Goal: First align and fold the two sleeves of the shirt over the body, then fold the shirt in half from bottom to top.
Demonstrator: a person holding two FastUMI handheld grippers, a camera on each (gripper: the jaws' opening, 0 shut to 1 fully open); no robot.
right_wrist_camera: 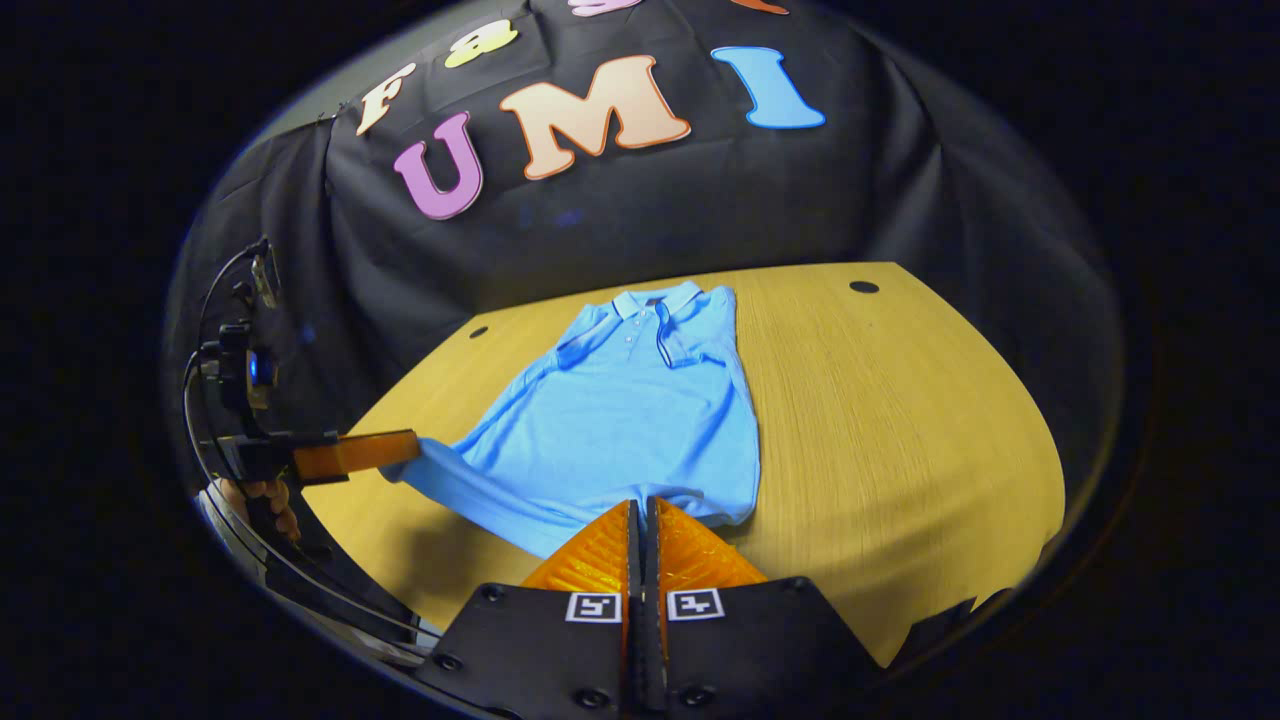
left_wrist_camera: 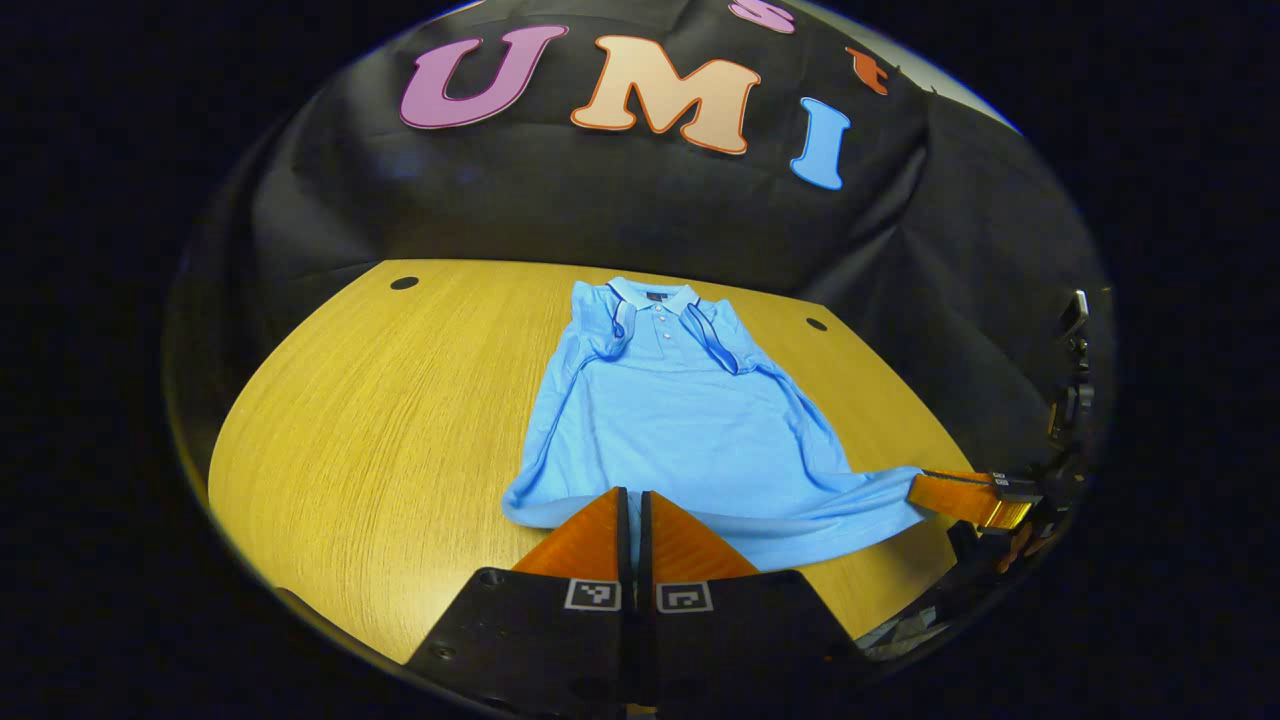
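Presently on record, item by item.

Shirt: light blue polo, lying flat on the wooden table at the centre of the left gripper view, collar toward the upper middle of the frame, hem toward the bottom. Both sleeves lie folded in over the chest; dark piping shows along their edges.

Left gripper: bottom centre of the left gripper view, fingers drawn together with hardly a gap, pinching the shirt's hem. In the right gripper view it sits at the left of the frame, gripping a stretched-out hem corner, with a hand on its handle below.

Right gripper: bottom centre of the right gripper view, fingers likewise pressed together on the hem edge. In the left gripper view it appears at the right of the frame, holding the other hem corner.

Table: two small dark holes near its far edge.
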